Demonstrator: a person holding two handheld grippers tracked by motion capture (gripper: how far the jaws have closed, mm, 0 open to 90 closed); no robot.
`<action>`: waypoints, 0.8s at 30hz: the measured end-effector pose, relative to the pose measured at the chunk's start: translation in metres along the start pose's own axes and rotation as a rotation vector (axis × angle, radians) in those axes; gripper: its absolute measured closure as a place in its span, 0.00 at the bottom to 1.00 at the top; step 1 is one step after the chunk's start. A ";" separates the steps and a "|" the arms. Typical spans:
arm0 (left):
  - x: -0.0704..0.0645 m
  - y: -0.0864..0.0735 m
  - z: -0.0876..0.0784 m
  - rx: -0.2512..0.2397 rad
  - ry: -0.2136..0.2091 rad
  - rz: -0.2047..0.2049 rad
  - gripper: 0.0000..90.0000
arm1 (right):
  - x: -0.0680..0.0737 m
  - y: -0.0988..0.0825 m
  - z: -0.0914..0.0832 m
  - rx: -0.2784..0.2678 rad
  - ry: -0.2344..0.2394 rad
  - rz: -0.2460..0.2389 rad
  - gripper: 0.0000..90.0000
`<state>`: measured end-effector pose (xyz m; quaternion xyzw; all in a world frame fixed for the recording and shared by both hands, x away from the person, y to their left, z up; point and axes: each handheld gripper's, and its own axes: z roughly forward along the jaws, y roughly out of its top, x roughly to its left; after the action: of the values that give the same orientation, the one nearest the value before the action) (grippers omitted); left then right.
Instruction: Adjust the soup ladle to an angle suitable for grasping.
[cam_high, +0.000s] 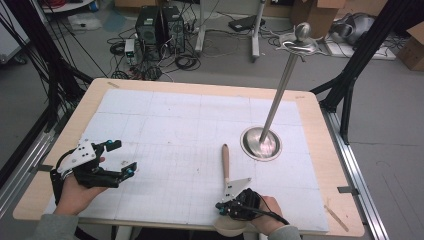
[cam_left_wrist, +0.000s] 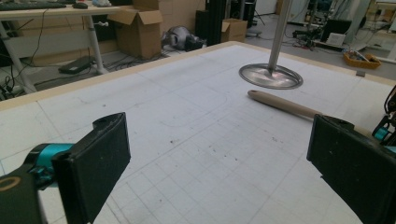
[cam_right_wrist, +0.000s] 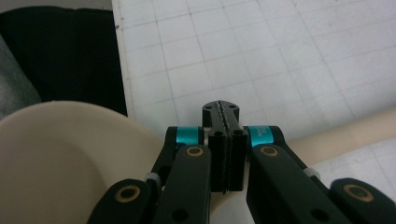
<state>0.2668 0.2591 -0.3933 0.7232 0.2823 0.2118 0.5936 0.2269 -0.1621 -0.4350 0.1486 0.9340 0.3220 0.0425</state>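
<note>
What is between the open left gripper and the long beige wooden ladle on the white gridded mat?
Nothing visible. Bare white gridded mat separates the left gripper from the long beige wooden ladle. The round-based metal stand sits beyond the handle tip, off that line. The shut right gripper sits over the ladle's near end.

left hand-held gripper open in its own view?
Yes: in the left gripper view, the left hand-held gripper has its two black jaws standing far apart, with bare gridded table between them.

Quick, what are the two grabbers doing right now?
Left gripper: open, holding nothing.
Right gripper: shut, above the wooden ladle; a grip cannot be told.
</note>
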 end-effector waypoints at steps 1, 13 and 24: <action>0.000 0.000 0.000 0.003 -0.002 0.000 0.07 | 0.000 0.000 0.000 0.001 -0.004 0.000 1.00; 0.000 0.000 -0.003 0.000 0.005 0.001 0.07 | -0.002 -0.003 -0.008 0.053 -0.014 -0.022 1.00; 0.000 0.000 -0.003 -0.003 0.004 -0.001 0.07 | -0.004 -0.009 -0.018 0.103 -0.060 -0.070 1.00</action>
<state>0.2650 0.2612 -0.3927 0.7219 0.2833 0.2133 0.5943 0.2250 -0.1805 -0.4264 0.1275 0.9523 0.2672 0.0742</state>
